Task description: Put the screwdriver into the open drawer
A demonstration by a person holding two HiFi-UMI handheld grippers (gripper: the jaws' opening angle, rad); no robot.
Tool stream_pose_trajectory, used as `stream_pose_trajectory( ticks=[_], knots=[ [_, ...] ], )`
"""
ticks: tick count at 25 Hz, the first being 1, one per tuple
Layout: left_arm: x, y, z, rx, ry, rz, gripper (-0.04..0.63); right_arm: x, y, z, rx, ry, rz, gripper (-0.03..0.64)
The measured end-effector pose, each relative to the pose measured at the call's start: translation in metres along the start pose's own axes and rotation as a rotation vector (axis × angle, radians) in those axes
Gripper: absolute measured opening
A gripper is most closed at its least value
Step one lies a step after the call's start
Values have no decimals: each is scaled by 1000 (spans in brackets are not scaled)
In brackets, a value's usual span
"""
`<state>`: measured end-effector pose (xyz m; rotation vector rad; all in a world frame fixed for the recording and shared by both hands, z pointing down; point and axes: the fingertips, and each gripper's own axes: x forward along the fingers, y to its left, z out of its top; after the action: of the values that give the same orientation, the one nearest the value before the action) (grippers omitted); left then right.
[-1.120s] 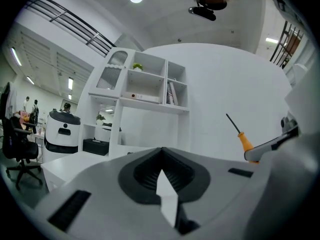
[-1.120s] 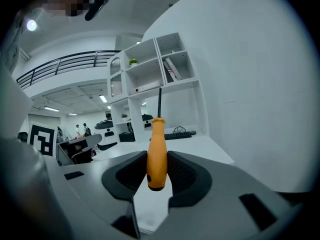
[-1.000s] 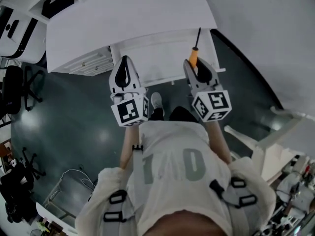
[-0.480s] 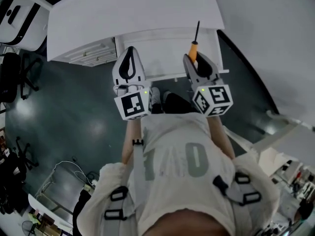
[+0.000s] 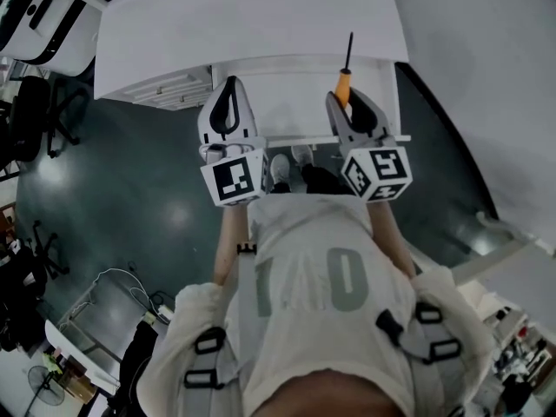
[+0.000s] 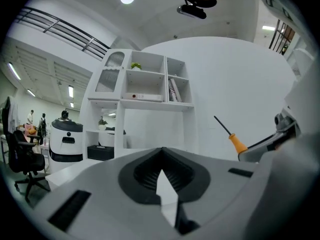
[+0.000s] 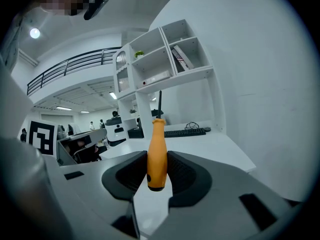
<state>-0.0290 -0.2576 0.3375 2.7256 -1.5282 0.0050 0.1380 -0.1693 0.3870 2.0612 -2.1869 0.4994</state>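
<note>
In the head view my right gripper [image 5: 351, 111] is shut on the screwdriver's orange handle [image 5: 344, 85]; its black shaft [image 5: 349, 50] points away from me over the white desk top [image 5: 252, 24]. Below the gripper lies the open white drawer [image 5: 291, 94], pulled out from under the desk. In the right gripper view the screwdriver [image 7: 156, 154] stands upright between the pads of the right gripper [image 7: 157, 171]. My left gripper [image 5: 228, 115] hovers over the drawer's left end, shut with nothing in it. The left gripper [image 6: 161, 171] view shows the screwdriver [image 6: 233, 140] off to its right.
A second drawer unit [image 5: 165, 87] sits left of the open drawer. Black office chairs [image 5: 35, 120] stand on the dark floor at the left. A white shelf unit [image 6: 145, 89] rises behind the desk, and a keyboard [image 7: 185, 132] lies on the desk top.
Both grippers have edged forward toward the desk, the right one carrying the screwdriver a little farther over the drawer. The grip on the handle is unchanged.
</note>
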Motion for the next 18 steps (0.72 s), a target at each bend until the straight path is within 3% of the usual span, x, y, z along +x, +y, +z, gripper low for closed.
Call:
stream_pose_trajectory(
  ticks=[4,9,18],
  knots=[
    [8,3,14,4,-22,43,5,2,-11,7,-24,-10,22,120],
    [15,-1,12,65,-6,58,5,2,-27,6,-24,1,36,120],
    [18,-2,10,62,7,92,5,13,-28,5,-48,31,90,120]
  ],
)
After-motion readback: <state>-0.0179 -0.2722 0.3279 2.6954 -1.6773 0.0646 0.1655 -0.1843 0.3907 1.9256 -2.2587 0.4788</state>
